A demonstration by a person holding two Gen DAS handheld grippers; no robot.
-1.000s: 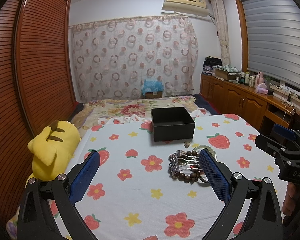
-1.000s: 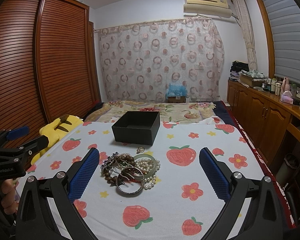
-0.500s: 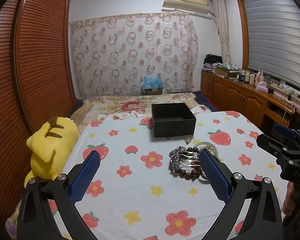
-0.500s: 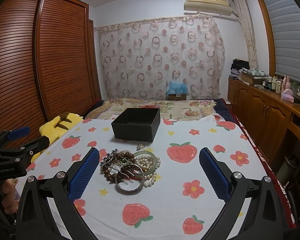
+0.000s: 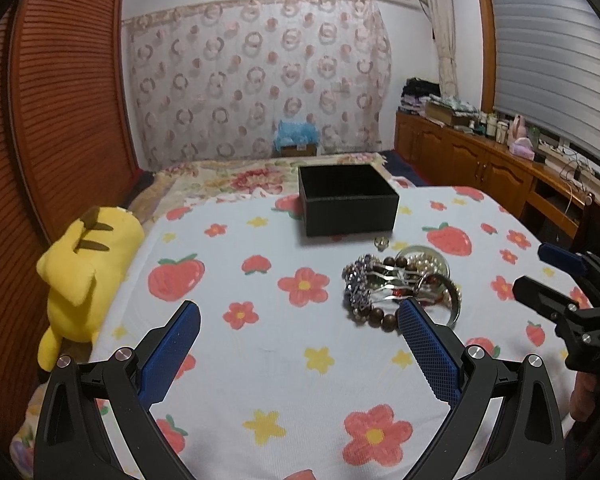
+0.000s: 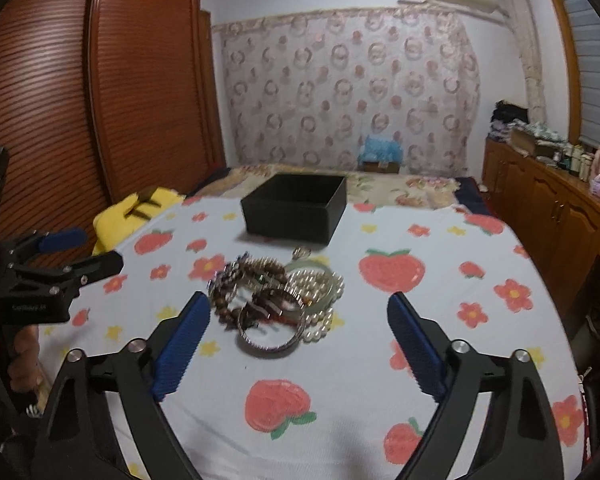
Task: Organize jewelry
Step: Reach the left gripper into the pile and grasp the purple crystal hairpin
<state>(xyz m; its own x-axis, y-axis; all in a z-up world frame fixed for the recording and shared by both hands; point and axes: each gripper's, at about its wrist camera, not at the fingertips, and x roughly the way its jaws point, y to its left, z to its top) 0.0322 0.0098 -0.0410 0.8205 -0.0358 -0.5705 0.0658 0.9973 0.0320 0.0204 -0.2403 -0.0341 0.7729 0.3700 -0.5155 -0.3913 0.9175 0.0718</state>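
Observation:
A pile of jewelry (image 5: 396, 284) lies on the strawberry-print cloth: wooden beads, a purple bead bracelet, pearls, a green bangle and a silver bangle (image 6: 270, 330). It also shows in the right wrist view (image 6: 278, 294). A small ring (image 5: 381, 242) lies between the pile and an open, empty black box (image 5: 346, 198), which also shows in the right wrist view (image 6: 296, 206). My left gripper (image 5: 298, 314) is open and empty, left of the pile. My right gripper (image 6: 298, 308) is open and empty, just short of the pile.
A yellow plush toy (image 5: 82, 272) lies at the cloth's left edge beside the wooden wardrobe (image 5: 56, 92). Wooden cabinets (image 5: 480, 168) with clutter run along the right wall. A floral quilt (image 5: 236, 176) lies behind the box.
Both grippers have moved forward and a little lower toward the jewelry pile. The right gripper's view has swung so that the pile sits between its fingers. Both stay open.

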